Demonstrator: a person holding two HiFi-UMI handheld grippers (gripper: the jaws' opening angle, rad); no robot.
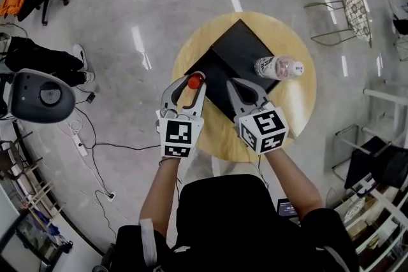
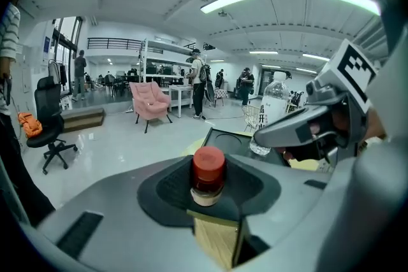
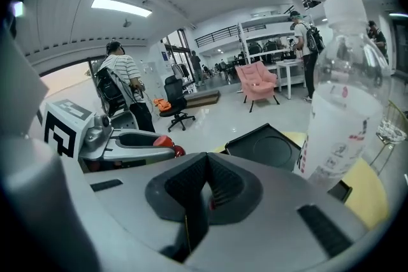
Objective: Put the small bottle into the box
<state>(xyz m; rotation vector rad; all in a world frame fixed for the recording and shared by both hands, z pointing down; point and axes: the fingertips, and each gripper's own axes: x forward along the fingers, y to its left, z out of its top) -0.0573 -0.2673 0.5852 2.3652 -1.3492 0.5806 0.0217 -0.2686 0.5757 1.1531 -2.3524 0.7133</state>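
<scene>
The left gripper (image 1: 189, 83) pinched the small bottle (image 2: 208, 176) below its red cap; it looked light, rigid and slick. The right gripper (image 3: 205, 169) had its jaws pressed together, empty.

Very little is legible from my seat. The clear plastic water bottle with a white cap (image 2: 275, 105), at the right of the round wooden tabletop (image 1: 299, 105), has a white label with dark Chinese characters too small to read. In the right gripper view its red and grey print is blurred. The black-and-white square markers (image 1: 178, 138) on the tool cubes show patterns only.
</scene>
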